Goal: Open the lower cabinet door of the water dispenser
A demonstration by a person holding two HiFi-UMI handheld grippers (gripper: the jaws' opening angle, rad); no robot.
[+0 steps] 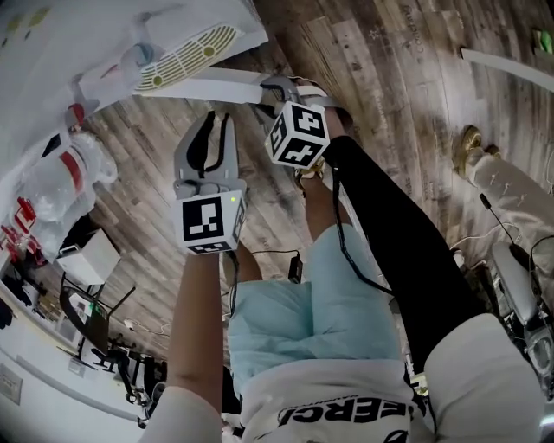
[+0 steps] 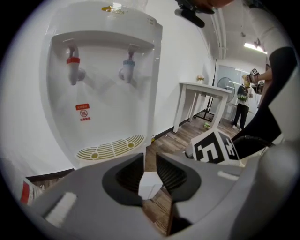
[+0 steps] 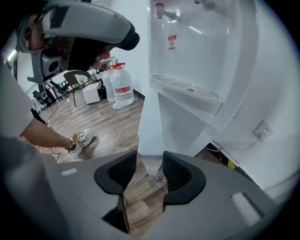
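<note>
**Lower door stands open, right tongs on its edge**

At the far left of the head view I see large water bottles (image 1: 61, 177) lying on the wooden floor (image 1: 389, 104). Just right of them is the white water dispenser (image 1: 86, 26), with its slotted drip tray (image 1: 186, 56) facing me. In the left gripper view the dispenser (image 2: 108, 61) fills the left half. There I can see a red tap (image 2: 71, 65), a blue tap (image 2: 127, 68) and the drip tray (image 2: 110, 147) below them.

The left tongs (image 1: 218, 117) hover near the dispenser front, just below the drip tray. Their jaws are a little apart and they hold nothing. Through the narrow gap of the left tongs (image 2: 150, 159) I see only floor and a white corner, which I take for the lower cabinet door (image 2: 150, 185) beyond them.

The lower cabinet door (image 1: 225, 85) is already swung out from the dispenser body. In the head view it shows as a white bar that runs to the right from under the drip tray. At its right end are the right tongs (image 1: 268, 86). In the right gripper view the door (image 3: 149, 117) comes down edge-on between the jaws, and the right tongs (image 3: 150, 157) are clamped on its free edge, one pad on each side. The dispenser (image 3: 211, 56) stands to the right of the door there, and the bottles (image 3: 123, 84) are on the floor behind it.
</note>
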